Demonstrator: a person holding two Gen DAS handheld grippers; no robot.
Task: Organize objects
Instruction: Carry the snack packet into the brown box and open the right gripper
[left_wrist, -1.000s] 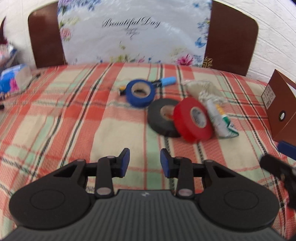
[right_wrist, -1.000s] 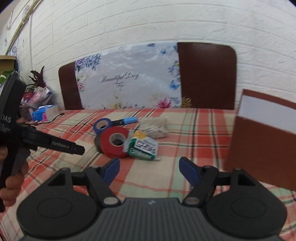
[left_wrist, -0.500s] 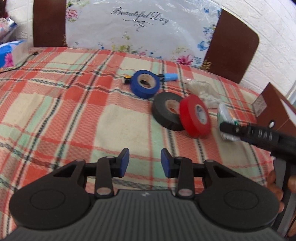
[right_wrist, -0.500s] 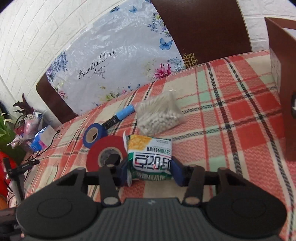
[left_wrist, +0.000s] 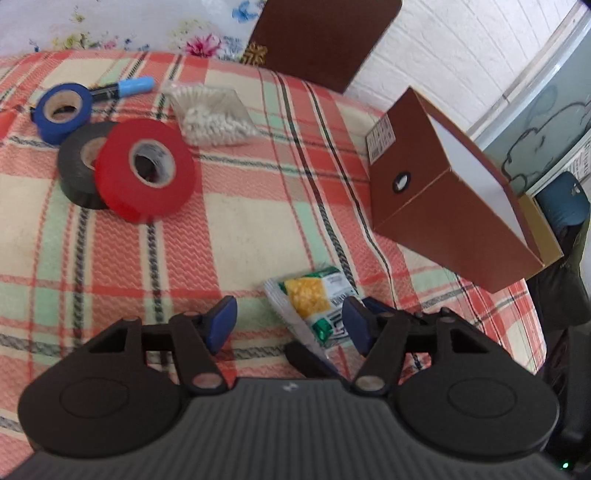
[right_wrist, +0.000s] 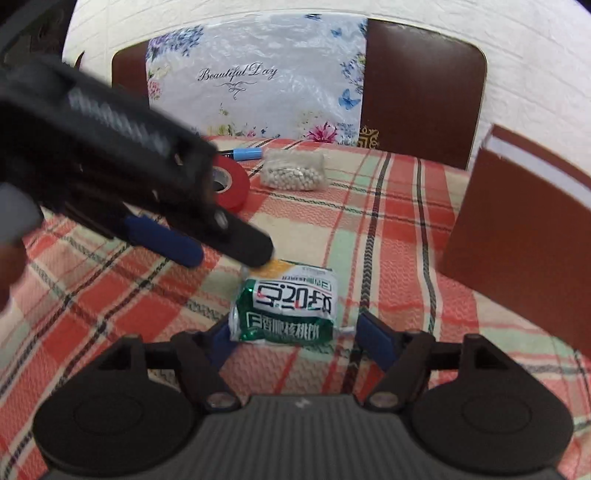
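Observation:
A green and yellow snack packet (right_wrist: 286, 306) lies flat on the plaid tablecloth (right_wrist: 388, 229), also seen in the left wrist view (left_wrist: 314, 301). My right gripper (right_wrist: 295, 341) straddles its near end; the jaws are opening and its pads stand off the packet. My left gripper (left_wrist: 290, 325) comes in from the left in the right wrist view (right_wrist: 229, 254). Its jaws are opening too, with the packet's far end between them and not pressed. One of the right gripper's fingers (left_wrist: 301, 356) shows under the packet's edge.
Red (left_wrist: 144, 170), black (left_wrist: 79, 173) and blue (left_wrist: 61, 110) tape rolls, a blue-capped marker (left_wrist: 129, 86) and a bag of white beads (left_wrist: 212, 114) lie at the back left. An open brown box (left_wrist: 443, 192) stands on the right. A chair back (right_wrist: 421, 96) rises behind the table.
The right gripper closed on the packet beside the red roll, brought it to the front near the box and opened. The left gripper swung right over the packet and widened its jaws.

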